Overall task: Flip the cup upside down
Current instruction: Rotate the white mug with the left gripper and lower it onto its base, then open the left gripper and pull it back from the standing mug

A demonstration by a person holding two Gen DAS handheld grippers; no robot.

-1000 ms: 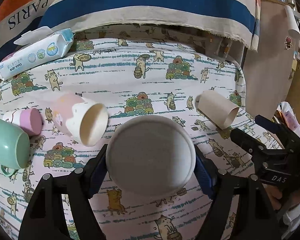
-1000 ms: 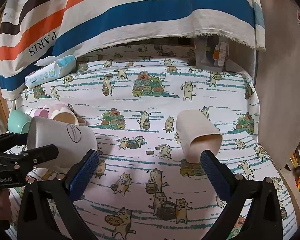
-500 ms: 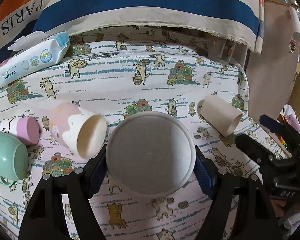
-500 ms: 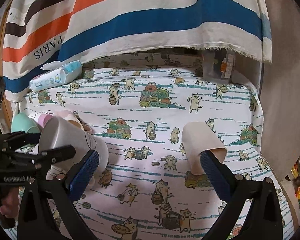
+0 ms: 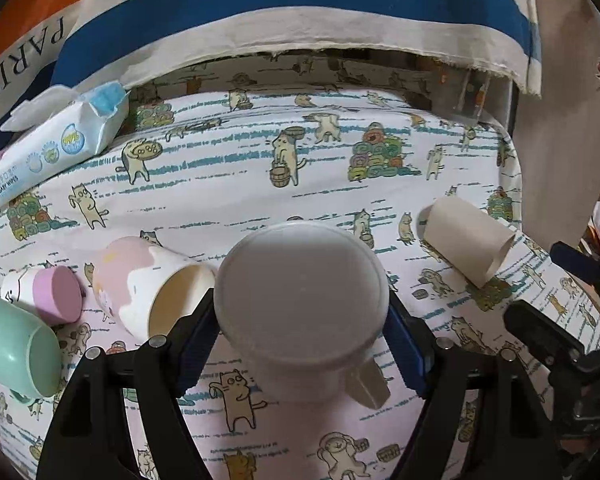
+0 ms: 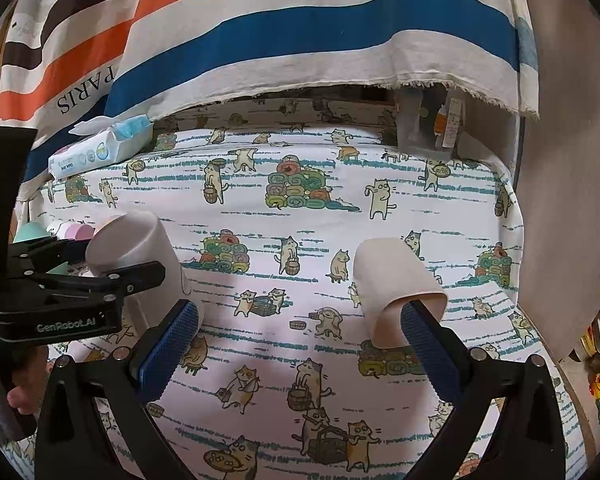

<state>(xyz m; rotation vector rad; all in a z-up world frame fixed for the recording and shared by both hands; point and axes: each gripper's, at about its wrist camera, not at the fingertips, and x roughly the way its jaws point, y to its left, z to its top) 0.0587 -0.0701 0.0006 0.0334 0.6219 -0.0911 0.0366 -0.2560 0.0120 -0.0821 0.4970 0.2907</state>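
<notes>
My left gripper (image 5: 302, 344) is shut on a pale grey mug (image 5: 300, 292). The mug's flat base faces the camera and its handle (image 5: 366, 388) points down to the right. In the right wrist view the same mug (image 6: 134, 248) is tilted base-up, low over the cat-print cloth, inside the left gripper (image 6: 100, 280). My right gripper (image 6: 296, 340) is open and empty, with its right finger just in front of a beige cup (image 6: 396, 284) lying on its side. That beige cup also shows in the left wrist view (image 5: 466, 246).
A pink-and-white cup (image 5: 148, 284), a small cup with a pink base (image 5: 44, 292) and a mint green cup (image 5: 14, 352) lie on their sides at the left. A pack of baby wipes (image 5: 56, 148) sits at the back left. A striped cloth (image 6: 300, 28) hangs behind.
The left gripper has tilted the grey mug further base-up and lowered it towards the cloth. The right gripper has moved slightly closer to the beige cup and stays open.
</notes>
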